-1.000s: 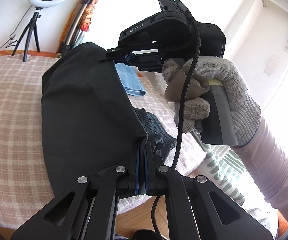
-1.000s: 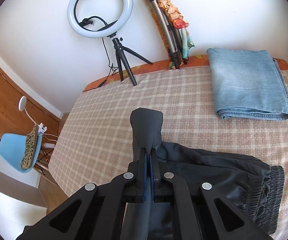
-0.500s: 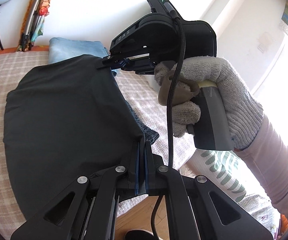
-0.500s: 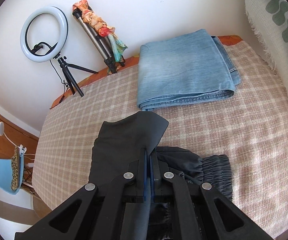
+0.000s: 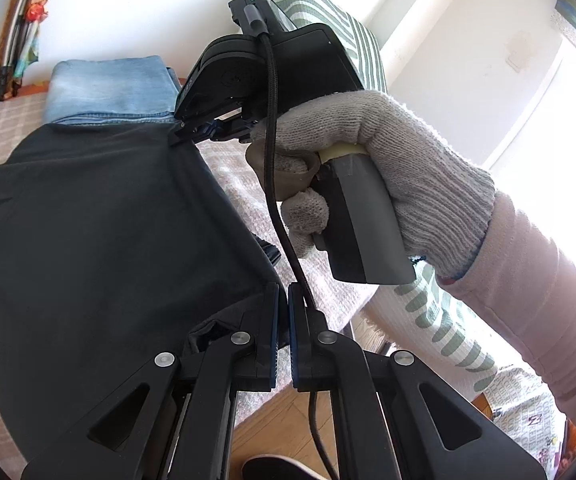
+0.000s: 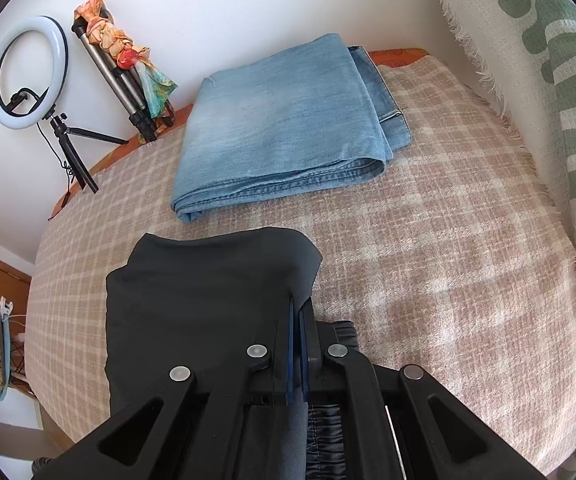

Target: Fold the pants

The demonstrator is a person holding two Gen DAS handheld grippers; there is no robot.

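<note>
Black pants [image 5: 100,232] hang stretched between my two grippers above a bed with a beige plaid blanket [image 6: 427,248]. My left gripper [image 5: 282,300] is shut on the near corner of the fabric. My right gripper [image 6: 297,312] is shut on the far corner; it also shows in the left wrist view [image 5: 192,134], held by a gloved hand [image 5: 367,152]. In the right wrist view the folded black panel [image 6: 208,280] lies over the gathered elastic waistband [image 6: 327,420], which shows below the fingers.
Folded blue jeans [image 6: 288,120] lie at the back of the bed, just beyond the black pants. A ring light on a tripod [image 6: 28,76] and a folded tripod [image 6: 124,80] stand against the wall. A green-patterned throw [image 6: 559,100] covers the right side. Wooden floor [image 5: 284,432] lies below the bed edge.
Both grippers carried the held pants edge to the right, over the waistband end and toward the jeans. The fabric now spreads wider between them. Both stayed shut.
</note>
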